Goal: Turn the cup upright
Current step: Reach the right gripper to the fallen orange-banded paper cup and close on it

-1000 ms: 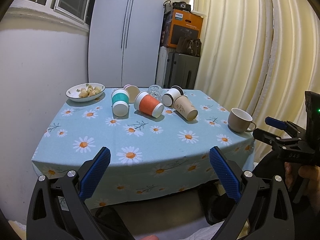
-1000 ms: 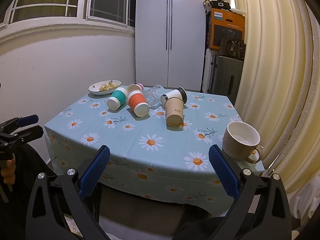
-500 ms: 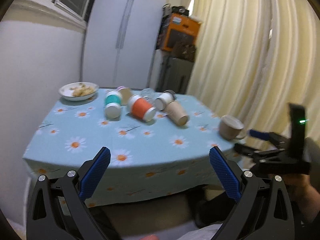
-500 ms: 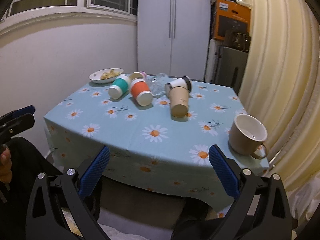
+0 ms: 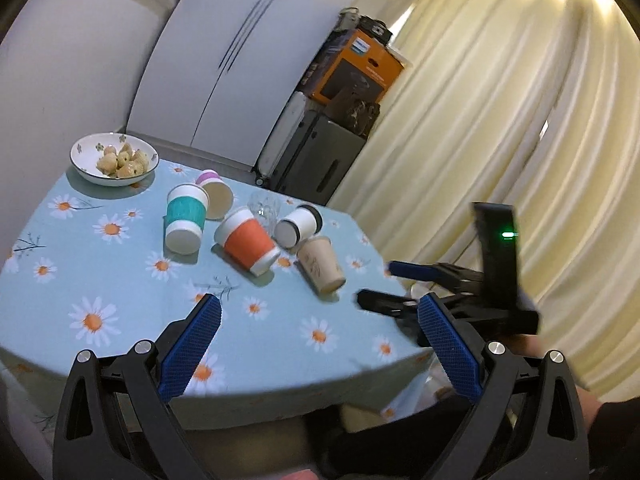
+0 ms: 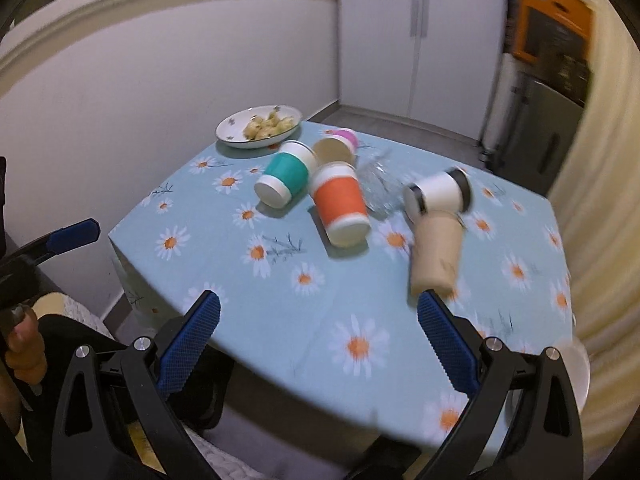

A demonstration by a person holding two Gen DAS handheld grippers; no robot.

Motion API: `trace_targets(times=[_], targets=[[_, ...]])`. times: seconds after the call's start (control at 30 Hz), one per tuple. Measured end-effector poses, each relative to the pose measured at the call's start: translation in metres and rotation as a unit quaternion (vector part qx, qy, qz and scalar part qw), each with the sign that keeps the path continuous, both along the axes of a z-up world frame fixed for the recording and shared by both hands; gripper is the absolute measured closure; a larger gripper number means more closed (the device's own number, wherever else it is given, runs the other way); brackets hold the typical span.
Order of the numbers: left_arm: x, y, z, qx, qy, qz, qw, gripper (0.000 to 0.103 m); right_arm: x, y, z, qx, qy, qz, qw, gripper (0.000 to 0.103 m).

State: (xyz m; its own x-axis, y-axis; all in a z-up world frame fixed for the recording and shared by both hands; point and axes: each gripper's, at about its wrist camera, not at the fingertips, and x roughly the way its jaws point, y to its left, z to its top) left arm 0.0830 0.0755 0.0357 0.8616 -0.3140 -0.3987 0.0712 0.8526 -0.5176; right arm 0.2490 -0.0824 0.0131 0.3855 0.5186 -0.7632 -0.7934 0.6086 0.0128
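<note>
Cups lay tipped over in a cluster on the daisy tablecloth (image 5: 100,272), and you held both grippers wide apart, gripping nothing. The orange cup (image 5: 248,242) served as the middle of the group: it lay on its side with its white base toward you. Just left of the orange cup, the teal cup (image 5: 185,219) also lay on its side, base toward you. Behind the orange cup, a pink-banded cup (image 5: 216,194) rested with its open mouth facing you, touching the teal one. A clear glass (image 5: 265,210) lay behind the orange cup to its right, blurred in the right wrist view. Right of the orange cup, the white cup with black rims (image 5: 298,226) lay on its side, and the tan paper cup (image 5: 321,266) lay just beside it, nearer the table edge; whether those two touched, you could not tell. Far left of the orange cup, near the wall, stood a bowl of food (image 5: 114,159).

Your left gripper (image 5: 320,344) hovered over the near table edge, short of the orange cup. Your right gripper (image 6: 320,344) hung over the front edge, its right finger (image 6: 448,344) just below the tan cup's base in the picture. From the left wrist view, your right gripper reached in past the tan cup, off the table's right corner.
</note>
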Motion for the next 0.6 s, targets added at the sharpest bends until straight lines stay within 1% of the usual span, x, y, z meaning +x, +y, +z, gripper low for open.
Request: trace_targets(times=[0.07, 0.17, 0.2, 0.23, 0.27, 0.3, 0.43, 0.5, 0.57, 0.6], targets=[[0.012, 0.009, -0.001, -0.014, 0.006, 0.003, 0.9999, 0.007, 0.018, 0.021, -0.002, -0.016, 0.009, 0.015, 1.0, 0.005], [0.03, 0.02, -0.008, -0.029, 0.022, 0.005, 0.9993, 0.007, 0.055, 0.057, -0.013, -0.052, 0.052, 0.04, 0.996, 0.008], [0.036, 0.024, -0.012, -0.043, 0.032, 0.001, 0.9985, 0.007, 0.063, 0.065, -0.018, -0.065, 0.064, 0.045, 0.995, 0.008], [0.041, 0.028, -0.016, -0.055, 0.04, -0.001, 0.9977, 0.007, 0.075, 0.076, -0.023, -0.079, 0.081, 0.051, 0.992, 0.014], [0.048, 0.033, -0.022, -0.072, 0.051, -0.003, 0.9961, 0.007, 0.085, 0.085, -0.028, -0.084, 0.093, 0.053, 0.991, 0.015], [0.052, 0.036, -0.025, -0.081, 0.058, -0.005, 0.995, 0.007, 0.097, 0.096, -0.034, -0.099, 0.109, 0.055, 0.988, 0.015], [0.072, 0.051, -0.041, -0.136, 0.084, -0.015, 0.9871, 0.007, 0.126, 0.12, -0.052, -0.149, 0.126, 0.053, 0.979, 0.015], [0.081, 0.058, -0.049, -0.157, 0.097, -0.014, 0.9827, 0.007, 0.136, 0.128, -0.061, -0.166, 0.133, 0.05, 0.976, 0.017], [0.09, 0.064, -0.058, -0.177, 0.113, -0.01, 0.9777, 0.007, 0.143, 0.134, -0.07, -0.182, 0.14, 0.054, 0.972, 0.021], [0.095, 0.067, -0.062, -0.186, 0.121, -0.009, 0.9751, 0.007, 0.145, 0.138, -0.074, -0.19, 0.143, 0.056, 0.97, 0.022]])
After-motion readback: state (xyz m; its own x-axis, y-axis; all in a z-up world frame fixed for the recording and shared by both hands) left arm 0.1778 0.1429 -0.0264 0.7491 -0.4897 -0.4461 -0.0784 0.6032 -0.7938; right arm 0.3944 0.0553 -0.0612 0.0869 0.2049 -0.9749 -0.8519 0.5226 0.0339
